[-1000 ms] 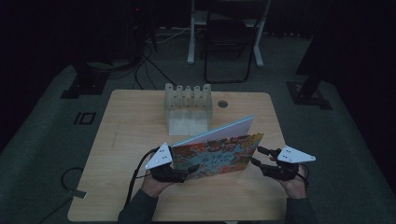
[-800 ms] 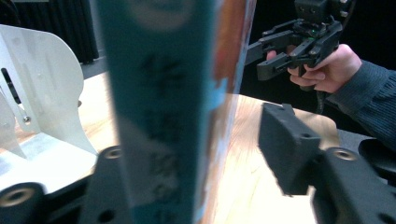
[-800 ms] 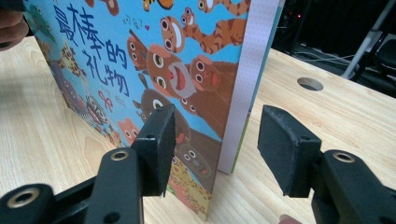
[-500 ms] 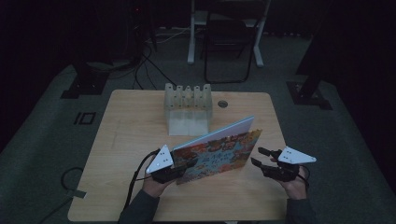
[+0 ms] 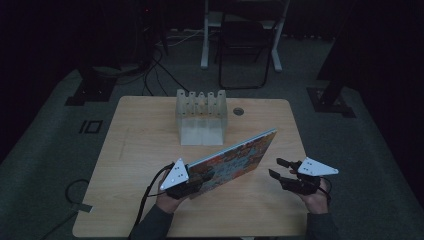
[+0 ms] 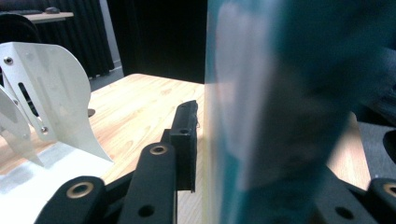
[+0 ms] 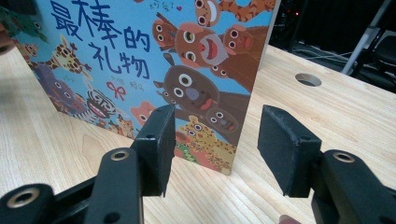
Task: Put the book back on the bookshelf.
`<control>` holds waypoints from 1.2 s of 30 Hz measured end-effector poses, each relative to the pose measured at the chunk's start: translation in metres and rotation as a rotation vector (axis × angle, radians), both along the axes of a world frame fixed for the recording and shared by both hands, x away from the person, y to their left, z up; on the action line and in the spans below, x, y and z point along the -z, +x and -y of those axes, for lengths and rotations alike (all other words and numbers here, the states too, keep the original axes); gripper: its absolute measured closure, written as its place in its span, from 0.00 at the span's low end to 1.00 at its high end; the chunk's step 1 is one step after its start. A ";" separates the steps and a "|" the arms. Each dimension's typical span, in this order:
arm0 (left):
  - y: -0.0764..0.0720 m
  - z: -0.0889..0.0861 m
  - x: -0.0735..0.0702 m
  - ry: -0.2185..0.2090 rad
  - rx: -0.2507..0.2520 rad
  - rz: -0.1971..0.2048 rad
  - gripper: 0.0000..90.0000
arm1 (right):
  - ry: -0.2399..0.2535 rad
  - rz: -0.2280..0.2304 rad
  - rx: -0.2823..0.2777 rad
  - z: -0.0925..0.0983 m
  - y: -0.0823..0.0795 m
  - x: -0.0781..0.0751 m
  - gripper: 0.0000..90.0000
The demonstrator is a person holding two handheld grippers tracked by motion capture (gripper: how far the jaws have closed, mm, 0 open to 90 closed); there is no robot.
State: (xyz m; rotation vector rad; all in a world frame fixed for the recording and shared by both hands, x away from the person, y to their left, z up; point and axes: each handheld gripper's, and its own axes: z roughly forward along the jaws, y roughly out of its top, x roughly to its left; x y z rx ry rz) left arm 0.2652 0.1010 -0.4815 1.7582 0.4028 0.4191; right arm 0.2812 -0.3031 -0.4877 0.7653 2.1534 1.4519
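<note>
A colourful picture book (image 5: pixel 235 157) stands on its long edge on the wooden table (image 5: pixel 140 130), leaning back. My left gripper (image 5: pixel 202 177) is shut on the book's left end. Its jaws closed on the book and have just eased slightly, with the book still between them. In the left gripper view the blurred book (image 6: pixel 280 116) rises right beside my left pad (image 6: pixel 184 140). My right gripper (image 5: pixel 275 167) is open, just off the book's right end. In the right gripper view the cover (image 7: pixel 140 60) with cartoon animals stands beyond my open right gripper (image 7: pixel 215 144), and nothing is between the pads.
A white slotted rack (image 5: pixel 201 115) stands behind the book at the table's middle back, and shows in the left gripper view as rack (image 6: pixel 46 93). A round hole (image 5: pixel 238 111) lies in the tabletop to its right. A chair (image 5: pixel 245 45) and cables sit on the floor beyond.
The left jaws have closed onto the book's left end. The book has sunk slightly and leans back more. The right gripper has stayed where it was.
</note>
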 end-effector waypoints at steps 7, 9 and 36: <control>0.001 0.005 0.009 -0.061 0.013 -0.020 0.69 | 0.000 -0.005 0.002 0.002 -0.001 0.003 0.51; 0.002 0.006 0.010 -0.063 0.009 -0.026 0.69 | 0.000 -0.009 0.004 0.002 -0.001 0.004 0.51; 0.012 0.005 0.025 -0.126 -0.001 -0.051 0.75 | -0.011 -0.044 0.000 0.001 -0.003 0.019 0.51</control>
